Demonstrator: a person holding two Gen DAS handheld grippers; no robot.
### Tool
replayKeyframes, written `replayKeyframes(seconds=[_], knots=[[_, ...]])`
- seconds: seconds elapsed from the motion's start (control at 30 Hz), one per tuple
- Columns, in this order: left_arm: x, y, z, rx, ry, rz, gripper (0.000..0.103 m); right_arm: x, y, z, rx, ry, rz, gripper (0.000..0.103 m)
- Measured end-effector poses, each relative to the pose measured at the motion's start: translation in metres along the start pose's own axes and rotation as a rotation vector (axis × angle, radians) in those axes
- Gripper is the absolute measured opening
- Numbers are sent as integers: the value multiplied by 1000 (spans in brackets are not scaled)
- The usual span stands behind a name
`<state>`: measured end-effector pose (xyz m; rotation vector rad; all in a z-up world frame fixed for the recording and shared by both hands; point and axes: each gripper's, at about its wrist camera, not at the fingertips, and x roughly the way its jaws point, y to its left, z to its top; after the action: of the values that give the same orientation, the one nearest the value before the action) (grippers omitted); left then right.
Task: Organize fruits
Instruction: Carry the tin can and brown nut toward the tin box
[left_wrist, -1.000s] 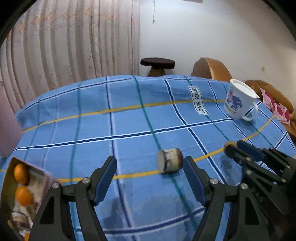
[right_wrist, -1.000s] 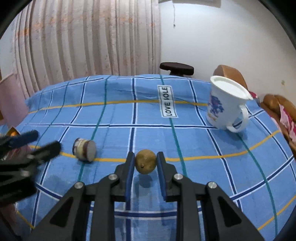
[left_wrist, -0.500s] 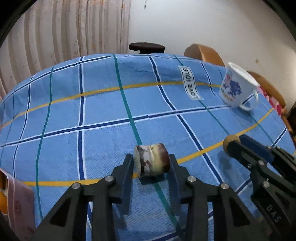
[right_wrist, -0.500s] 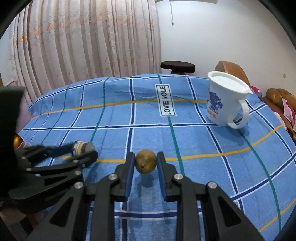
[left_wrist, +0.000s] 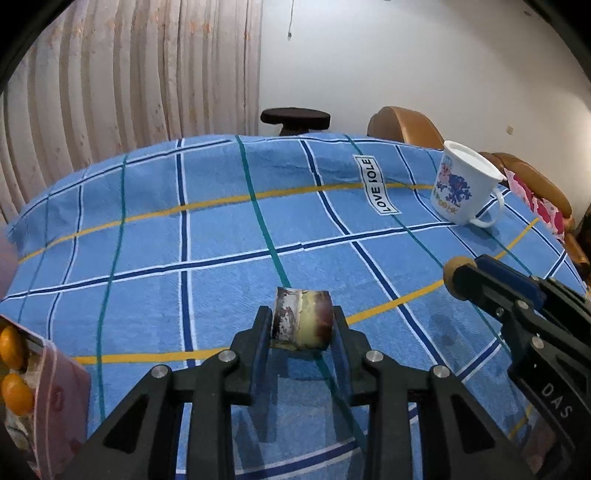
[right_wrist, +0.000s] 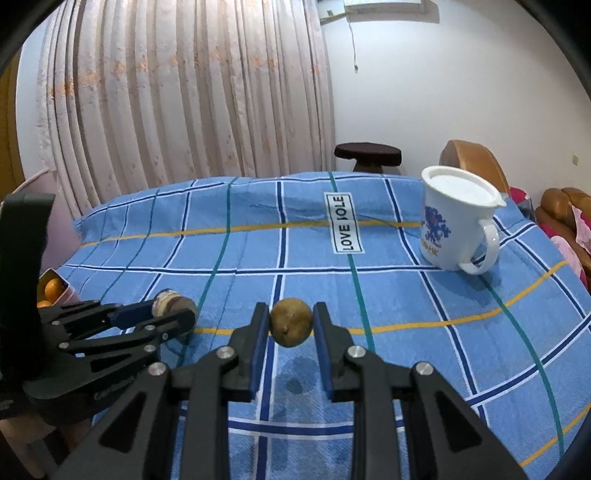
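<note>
Left wrist view: a short sugarcane piece (left_wrist: 301, 319) clamped in the left gripper (left_wrist: 301, 328), lifted just above the blue checked tablecloth (left_wrist: 221, 236).

The piece's long axis runs crosswise, from one jaw to the other, its cut ends against the pads. To the right, the right gripper (right_wrist: 291, 326) pinches a round brown fruit (right_wrist: 291, 326), also held off the cloth. A pink box (left_wrist: 55, 402) at the far left edge holds oranges (left_wrist: 14, 393); it lies nearer the left gripper, likely the drop point. A lidded white mug (right_wrist: 452, 225) stands well apart, far right.
</note>
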<state>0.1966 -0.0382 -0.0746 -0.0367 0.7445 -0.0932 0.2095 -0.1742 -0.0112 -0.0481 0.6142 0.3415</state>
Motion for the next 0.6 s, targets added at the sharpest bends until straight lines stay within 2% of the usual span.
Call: replayKeyframes(seconds=[0.6], knots=[[-29, -6, -8, 25, -133, 61, 33, -21, 9, 0, -42, -113, -15, 27]])
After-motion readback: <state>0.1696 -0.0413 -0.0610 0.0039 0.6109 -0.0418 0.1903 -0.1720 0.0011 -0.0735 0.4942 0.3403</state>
